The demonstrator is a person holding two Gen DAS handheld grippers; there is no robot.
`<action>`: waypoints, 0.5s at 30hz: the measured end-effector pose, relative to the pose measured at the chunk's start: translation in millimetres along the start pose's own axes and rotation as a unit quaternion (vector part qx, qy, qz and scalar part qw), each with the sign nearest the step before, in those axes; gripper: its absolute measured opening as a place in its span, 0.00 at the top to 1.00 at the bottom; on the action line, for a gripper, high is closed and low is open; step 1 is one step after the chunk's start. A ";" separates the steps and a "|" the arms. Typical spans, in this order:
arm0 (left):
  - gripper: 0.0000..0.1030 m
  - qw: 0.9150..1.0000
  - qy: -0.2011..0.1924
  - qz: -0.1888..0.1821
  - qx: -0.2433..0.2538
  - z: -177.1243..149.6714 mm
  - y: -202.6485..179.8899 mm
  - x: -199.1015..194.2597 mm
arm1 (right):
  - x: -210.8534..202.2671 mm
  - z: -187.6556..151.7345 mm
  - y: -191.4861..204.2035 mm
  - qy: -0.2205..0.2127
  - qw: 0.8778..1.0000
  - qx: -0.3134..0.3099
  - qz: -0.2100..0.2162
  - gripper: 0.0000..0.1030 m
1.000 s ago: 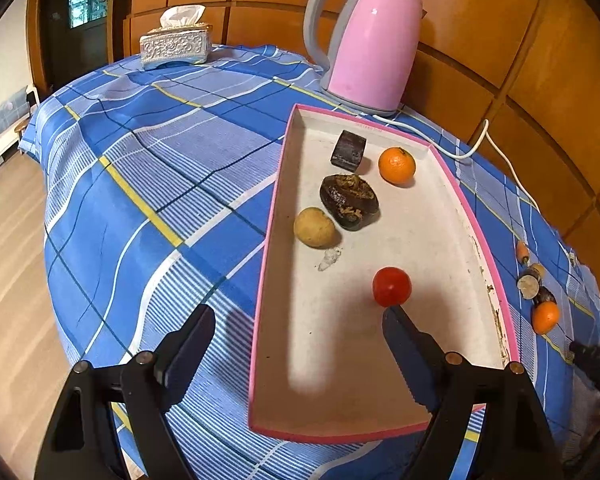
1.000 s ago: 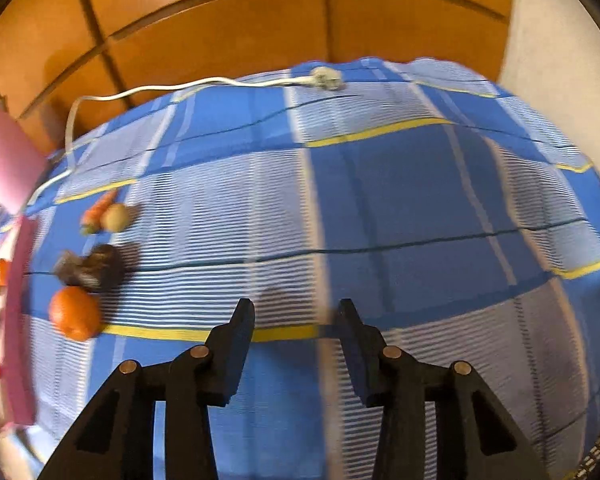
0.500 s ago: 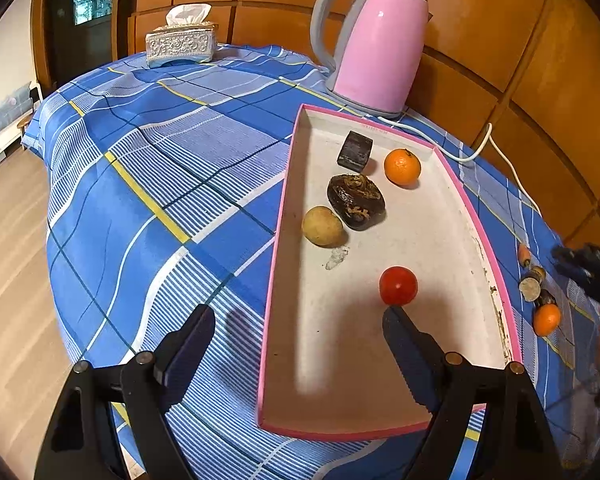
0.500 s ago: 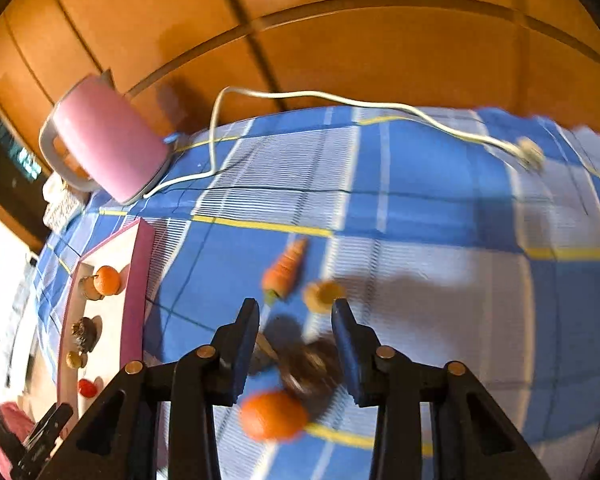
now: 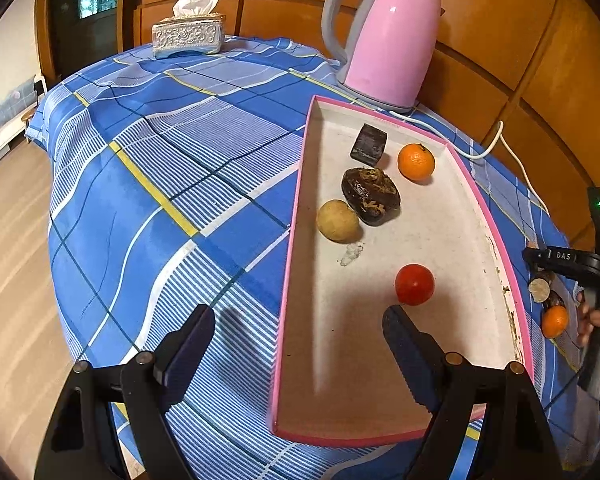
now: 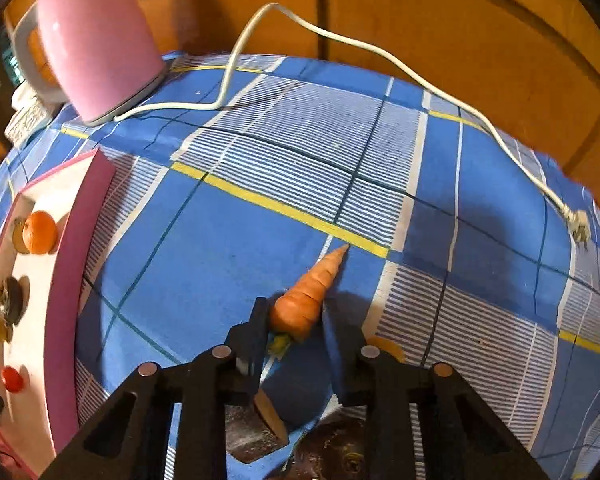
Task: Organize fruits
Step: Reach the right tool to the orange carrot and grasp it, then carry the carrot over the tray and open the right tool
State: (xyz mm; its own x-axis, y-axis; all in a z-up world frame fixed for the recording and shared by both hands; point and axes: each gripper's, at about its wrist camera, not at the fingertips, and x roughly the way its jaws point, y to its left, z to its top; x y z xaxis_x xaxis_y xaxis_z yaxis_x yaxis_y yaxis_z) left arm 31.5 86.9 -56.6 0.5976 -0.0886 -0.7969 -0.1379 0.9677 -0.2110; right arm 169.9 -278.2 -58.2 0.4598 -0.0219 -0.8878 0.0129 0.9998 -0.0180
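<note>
A pink-rimmed white tray (image 5: 496,236) holds an orange (image 5: 416,162), a red tomato (image 5: 414,284), a yellowish round fruit (image 5: 337,221), a dark wrinkled fruit (image 5: 371,195) and a dark block (image 5: 368,145). My left gripper (image 5: 296,340) is open and empty over the tray's near end. My right gripper (image 6: 296,326) has its jaws around the thick end of a carrot (image 6: 310,294) lying on the cloth; whether they press it is unclear. A second orange (image 5: 555,321) and cut pieces (image 5: 539,290) lie right of the tray.
A pink kettle (image 5: 384,36) stands behind the tray, its white cord (image 6: 340,40) running across the blue checked cloth to a plug (image 6: 578,230). A tissue box (image 5: 188,34) sits at the far edge. Wooden panels close in behind. The table edge drops off on the left.
My right gripper has swung left and down from open cloth to the carrot, which now sits between its jaws. My left gripper has stayed open over the tray.
</note>
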 end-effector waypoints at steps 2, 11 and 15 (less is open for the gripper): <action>0.16 1.000 -0.001 0.000 0.004 -0.6 -2.1 -0.8 | -2.0 -2.2 -3.4 -0.004 1.000 0.007 0.006 0.75; 0.16 1.000 -0.001 -0.005 0.011 -2.5 -7.1 -4.8 | -30.7 -20.8 0.3 -0.050 0.999 -0.002 0.016 0.75; 0.16 1.000 -0.003 -0.007 0.009 -3.8 -7.2 -7.8 | -43.5 -25.0 8.2 -0.079 0.997 0.002 0.016 0.75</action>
State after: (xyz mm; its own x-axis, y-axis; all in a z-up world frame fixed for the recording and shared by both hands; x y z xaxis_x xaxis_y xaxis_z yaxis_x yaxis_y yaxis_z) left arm 24.9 79.7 -51.0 0.6043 -0.1003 -0.7904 -0.1150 0.9707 -0.2110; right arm 127.8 -268.9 -31.2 0.5937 0.0101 -0.8046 -0.0011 0.9999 0.0117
